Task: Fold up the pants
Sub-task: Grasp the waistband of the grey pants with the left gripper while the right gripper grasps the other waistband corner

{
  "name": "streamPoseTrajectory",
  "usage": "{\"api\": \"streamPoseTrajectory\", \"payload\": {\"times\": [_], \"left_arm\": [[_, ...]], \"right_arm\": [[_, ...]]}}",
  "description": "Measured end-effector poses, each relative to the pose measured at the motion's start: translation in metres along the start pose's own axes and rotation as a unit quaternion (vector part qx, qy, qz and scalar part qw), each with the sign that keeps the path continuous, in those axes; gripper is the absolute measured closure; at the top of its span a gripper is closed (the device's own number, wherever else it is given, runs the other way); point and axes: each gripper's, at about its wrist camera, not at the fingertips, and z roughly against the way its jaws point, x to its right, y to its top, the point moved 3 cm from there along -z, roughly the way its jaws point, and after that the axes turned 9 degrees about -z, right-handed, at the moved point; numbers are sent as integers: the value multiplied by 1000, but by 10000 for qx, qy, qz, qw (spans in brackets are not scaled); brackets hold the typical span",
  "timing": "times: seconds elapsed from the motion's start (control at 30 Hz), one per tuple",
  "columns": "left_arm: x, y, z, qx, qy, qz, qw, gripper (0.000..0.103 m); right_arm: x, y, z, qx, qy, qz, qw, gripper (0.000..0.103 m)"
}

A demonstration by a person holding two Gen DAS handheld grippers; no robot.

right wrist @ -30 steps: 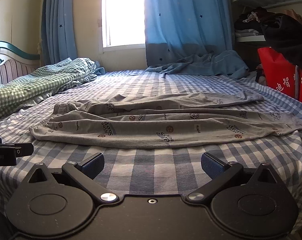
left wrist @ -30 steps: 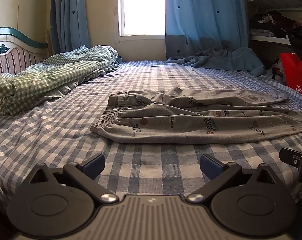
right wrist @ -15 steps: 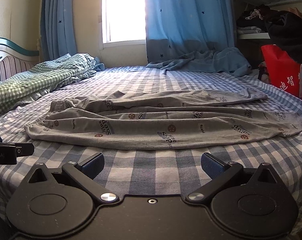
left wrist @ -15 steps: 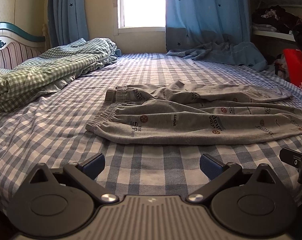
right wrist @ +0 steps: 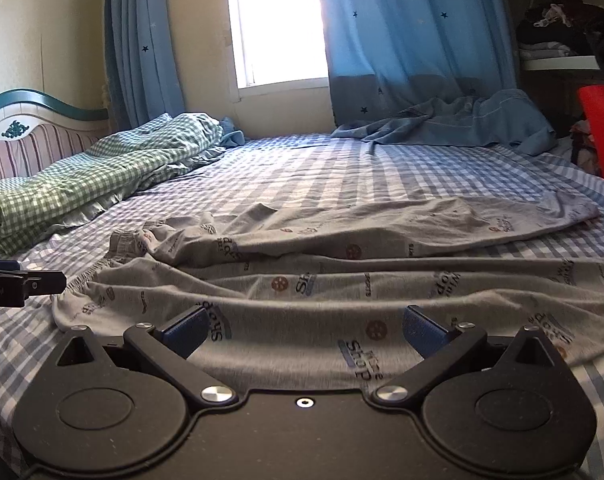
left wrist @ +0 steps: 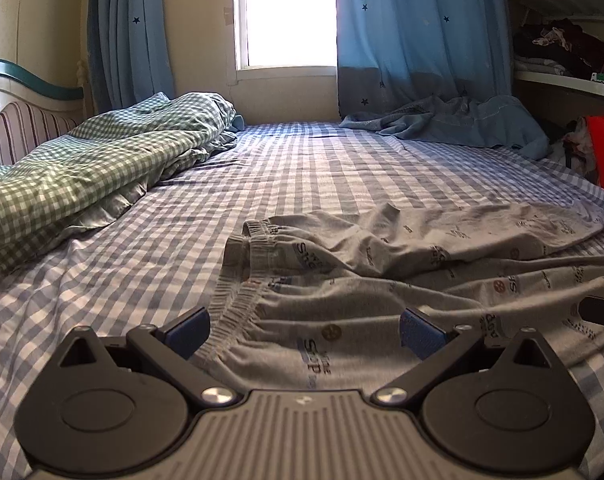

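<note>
Grey printed cotton pants (left wrist: 382,280) lie flat on the blue checked bed sheet (left wrist: 302,168); you've brought both wide-open grippers, left gripper (left wrist: 304,326) and right gripper (right wrist: 304,326), onto their near edge, ready to pinch.

pants (left wrist: 402,288): soft grey knit cloth, matt, printed, ribbed elastic waistband
bed sheet (left wrist: 302,176): woven checked cloth, matt
left hand-held gripper (left wrist: 304,330): matt black plastic, shiny metal rivets, blue fingers (left wrist: 187,330)
curtain (right wrist: 414,40): thin blue cloth
</note>
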Motion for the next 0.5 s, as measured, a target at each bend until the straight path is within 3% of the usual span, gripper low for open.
{"api": "streamPoseTrajectory", "payload": {"times": [0.3,0.5], "left_arm": [[-56,65,-81,91,-119,-41,9999,0],[-77,99,-165,-63,-45,-799,9968,0]], "right_arm": [[5,79,-75,-372,987,478,9933,0],[16,123,-152,-752,1554,1057,9793,0]]}}
